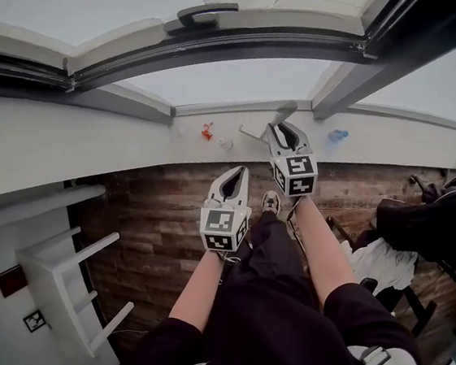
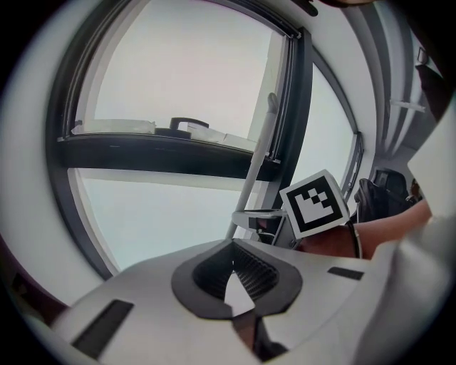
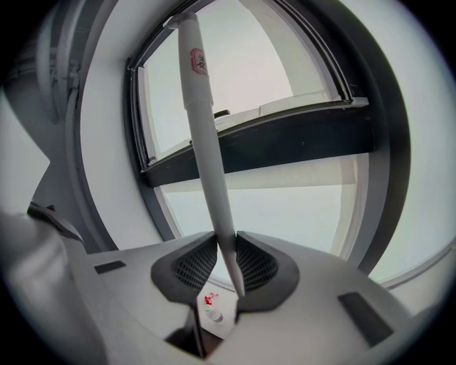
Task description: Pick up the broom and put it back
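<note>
Dark clothing (image 1: 276,330) of the person, nearest, fills the lower head view. Window (image 1: 223,79): dark frame, pale glass, straight ahead. Wood-plank floor (image 1: 157,227): below the white sill. White rack (image 1: 70,278): lower left, against the wall. Right gripper (image 3: 226,246): fingers pinching the broom handle (image 3: 205,142), a pale pole rising slightly tilted in front of the window. Left gripper (image 2: 231,246): fingertips pressed together with nothing between them, held just beside and lower than the right one.
</note>
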{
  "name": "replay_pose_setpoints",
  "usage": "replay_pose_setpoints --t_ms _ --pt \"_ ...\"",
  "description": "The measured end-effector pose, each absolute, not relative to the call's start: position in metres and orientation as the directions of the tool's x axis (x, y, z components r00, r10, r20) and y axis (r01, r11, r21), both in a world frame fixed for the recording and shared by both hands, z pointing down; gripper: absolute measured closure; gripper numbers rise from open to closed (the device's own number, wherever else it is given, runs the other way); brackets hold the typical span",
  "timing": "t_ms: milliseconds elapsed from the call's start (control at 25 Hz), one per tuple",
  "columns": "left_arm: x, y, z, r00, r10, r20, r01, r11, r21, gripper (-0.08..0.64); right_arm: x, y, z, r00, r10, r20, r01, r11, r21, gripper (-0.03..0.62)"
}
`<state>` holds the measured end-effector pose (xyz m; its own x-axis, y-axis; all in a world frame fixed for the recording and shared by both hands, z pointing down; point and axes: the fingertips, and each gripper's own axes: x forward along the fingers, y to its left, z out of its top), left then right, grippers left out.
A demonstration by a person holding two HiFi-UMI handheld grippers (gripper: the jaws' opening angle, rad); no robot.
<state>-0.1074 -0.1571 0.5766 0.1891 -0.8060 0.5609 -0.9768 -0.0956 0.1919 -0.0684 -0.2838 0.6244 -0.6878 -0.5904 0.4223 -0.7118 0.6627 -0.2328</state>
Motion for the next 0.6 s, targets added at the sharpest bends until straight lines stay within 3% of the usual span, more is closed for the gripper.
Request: replay_pose_setpoints --t_ms 360,600 --pt "-0.132 -0.144 0.589 0.13 -0.812 0.569 -0.98 -0.015 0.201 0.558 -0.114 -0.276 0.659 -0.741 -0.461 0.488 -0.617 0.754 -0.226 0.495" --pt "-0.154 -0.138 0.597 0.091 -0.806 0.585 -0.978 0.039 0.205 0.558 -0.15 -0.307 0.671 -0.753 -0.447 0.483 -0.591 0.781 -0.199 0.499"
